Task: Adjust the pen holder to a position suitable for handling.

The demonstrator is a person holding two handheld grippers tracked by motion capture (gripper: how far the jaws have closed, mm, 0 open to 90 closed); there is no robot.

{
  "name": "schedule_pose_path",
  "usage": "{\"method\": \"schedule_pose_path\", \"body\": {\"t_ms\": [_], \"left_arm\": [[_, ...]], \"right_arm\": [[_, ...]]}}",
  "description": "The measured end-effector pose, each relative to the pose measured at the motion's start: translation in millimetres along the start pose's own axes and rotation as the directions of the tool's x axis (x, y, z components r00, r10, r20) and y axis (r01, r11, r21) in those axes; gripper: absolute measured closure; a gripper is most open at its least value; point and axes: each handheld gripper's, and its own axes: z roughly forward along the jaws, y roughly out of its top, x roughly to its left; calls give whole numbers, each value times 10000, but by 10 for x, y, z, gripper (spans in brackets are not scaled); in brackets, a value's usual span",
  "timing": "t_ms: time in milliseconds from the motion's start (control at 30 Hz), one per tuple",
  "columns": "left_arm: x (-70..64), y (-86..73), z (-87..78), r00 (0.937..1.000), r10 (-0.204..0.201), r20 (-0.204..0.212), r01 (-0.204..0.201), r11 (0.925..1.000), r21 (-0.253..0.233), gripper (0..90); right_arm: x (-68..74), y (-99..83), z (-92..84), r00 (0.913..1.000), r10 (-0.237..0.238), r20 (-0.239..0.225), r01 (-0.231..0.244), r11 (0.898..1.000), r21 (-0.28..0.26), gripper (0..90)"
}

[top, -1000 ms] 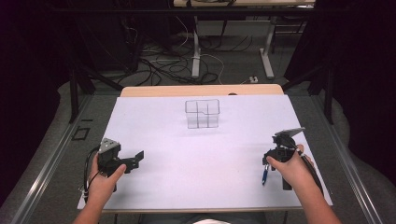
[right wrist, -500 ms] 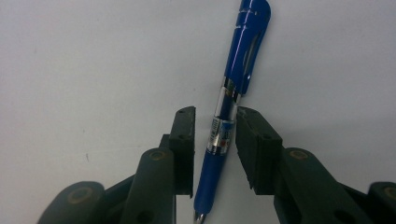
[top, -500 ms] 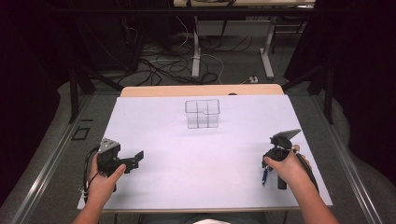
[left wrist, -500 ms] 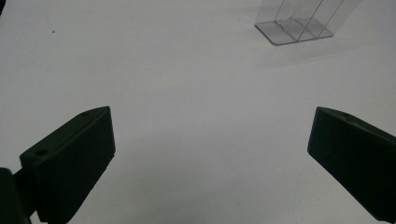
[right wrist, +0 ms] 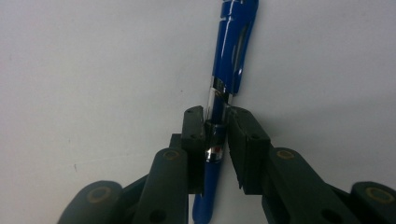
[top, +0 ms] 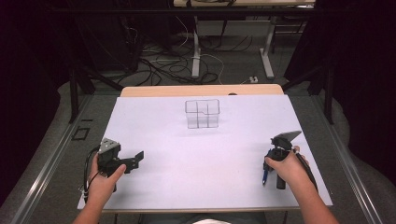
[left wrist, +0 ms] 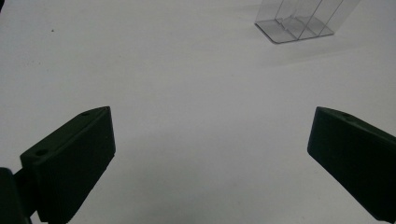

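Pickup is the step in hand. On the right side of the white table [top: 210, 154], near its front edge, the right gripper [right wrist: 217, 122] points down at a blue pen [right wrist: 229, 56]. Its jaws have just been closing, and in the right gripper view they now stand narrow with the pads pressed against the pen's clear middle section from both sides. The capped end runs away from the camera along the tabletop, and the other end passes back between the jaws. In the high view the pen [top: 265, 176] shows as a short blue stroke just left of the right hand [top: 285, 163], low against the table surface; whether it is already off the table I cannot tell.

The left gripper [left wrist: 210, 154] rests at the table's left front, jaws spread wide with nothing between them, aimed across the bare surface toward a clear plastic divided organizer [top: 202, 113] that stands upright at the middle of the far half, well apart from both hands.

Judging by the layout, the next move calls for a firm enough pinch that the slick barrel does not swivel, then a straight lift and a carry toward the organizer, tipping the pen upright over one compartment.
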Motion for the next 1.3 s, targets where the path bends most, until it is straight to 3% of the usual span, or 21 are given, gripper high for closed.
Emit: {"method": "schedule_pose_path", "body": {"t_ms": [367, 433, 467, 533, 833, 1033, 1067, 1133, 1233, 1300], "left_arm": [[-2, -1, 0, 10000, 23, -10, -23, 10000, -20, 10], [-2, -1, 0, 10000, 24, -9, -24, 10000, -20, 10], [-2, -1, 1, 10000, 27, -21, -27, 10000, -17, 10], [-1, -1, 2, 10000, 30, -23, -30, 10000, -6, 10], [2, -3, 1, 10000, 26, -17, -26, 10000, 18, 10], [0, -4, 3, 10000, 24, -25, -23, 10000, 40, 10], [0, -4, 3, 10000, 28, -30, -28, 10000, 38, 10], [0, -3, 3, 10000, 45, -34, -45, 10000, 39, 9], [0, -4, 3, 10000, 52, -37, -52, 10000, 46, 10], [0, -4, 3, 10000, 47, -33, -47, 10000, 43, 9]], "right_arm": [[-10, -5, 15, 9998, 193, -4, -193, 9997, -161, 798], [-33, 6, -8, 9999, -61, -123, 63, 9998, 192, 799], [-30, 1, 7, 10000, -4, -86, 4, 10000, -18, 799], [-28, 9, -9, 9999, 43, -116, -41, 9999, 161, 799], [-38, 13, -66, 9992, -70, -382, 66, 9999, -112, 801], [-21, 5, -178, 9957, -582, -717, 537, 9966, -632, 801], [-26, 7, -206, 9937, -925, -629, 884, 9940, -645, 801], [-5, 3, -239, 9912, -1137, -672, 1076, 9903, -882, 802], [19, -1, -277, 9833, -1686, -690, 1603, 9808, -1114, 802], [21, -5, -279, 9726, -2210, -716, 2093, 9675, -1420, 802]]}}
